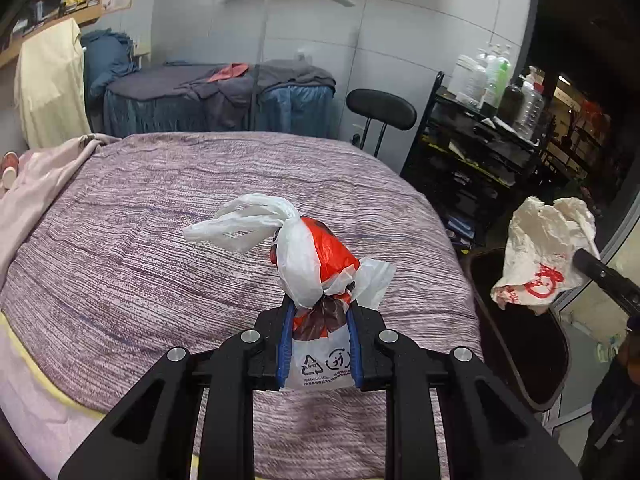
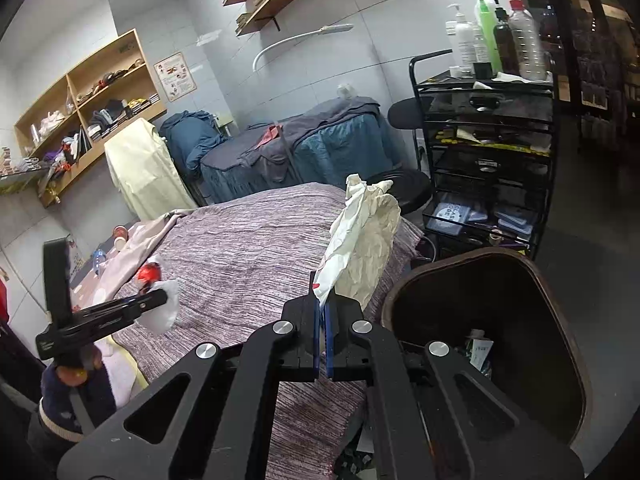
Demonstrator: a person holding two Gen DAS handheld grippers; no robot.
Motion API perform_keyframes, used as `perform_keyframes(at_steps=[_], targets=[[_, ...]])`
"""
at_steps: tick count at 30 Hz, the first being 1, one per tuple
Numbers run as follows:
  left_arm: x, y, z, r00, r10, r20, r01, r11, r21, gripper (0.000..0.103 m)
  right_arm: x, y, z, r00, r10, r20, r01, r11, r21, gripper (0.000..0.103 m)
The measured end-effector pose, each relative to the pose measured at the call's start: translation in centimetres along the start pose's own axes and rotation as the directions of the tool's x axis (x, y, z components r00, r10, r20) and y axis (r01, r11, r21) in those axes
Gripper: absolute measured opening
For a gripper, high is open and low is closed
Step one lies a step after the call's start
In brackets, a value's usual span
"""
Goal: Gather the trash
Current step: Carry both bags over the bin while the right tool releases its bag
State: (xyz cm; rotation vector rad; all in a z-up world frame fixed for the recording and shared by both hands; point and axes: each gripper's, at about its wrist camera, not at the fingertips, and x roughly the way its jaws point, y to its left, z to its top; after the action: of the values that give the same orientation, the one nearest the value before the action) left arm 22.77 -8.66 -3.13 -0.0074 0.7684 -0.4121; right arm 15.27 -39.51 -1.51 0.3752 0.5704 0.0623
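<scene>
The knotted red-and-white plastic bag (image 1: 308, 264) is clamped in the left gripper (image 1: 319, 316) above the bed (image 1: 160, 240). The crumpled white paper wrapper (image 2: 362, 236), pinched by the right gripper (image 2: 322, 312), hangs off the bed's far corner beside the dark bin (image 2: 520, 320). Only the right wrist view shows litter in the bin; its lower rim is cut off.

Bin (image 2: 496, 360) just right of bed (image 2: 248, 240), cart (image 2: 486, 160) seemingly behind.
</scene>
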Motion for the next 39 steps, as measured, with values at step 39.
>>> perform_keyframes(at_steps=[39], targets=[[-1.8,-10.7,-3.1,0.982,-0.188,-0.015,0.189,0.978,0.093,0.022,-0.7,-14.2,-5.1,0.951,-0.291,-0.104,0.306,0.934,0.186,0.003]])
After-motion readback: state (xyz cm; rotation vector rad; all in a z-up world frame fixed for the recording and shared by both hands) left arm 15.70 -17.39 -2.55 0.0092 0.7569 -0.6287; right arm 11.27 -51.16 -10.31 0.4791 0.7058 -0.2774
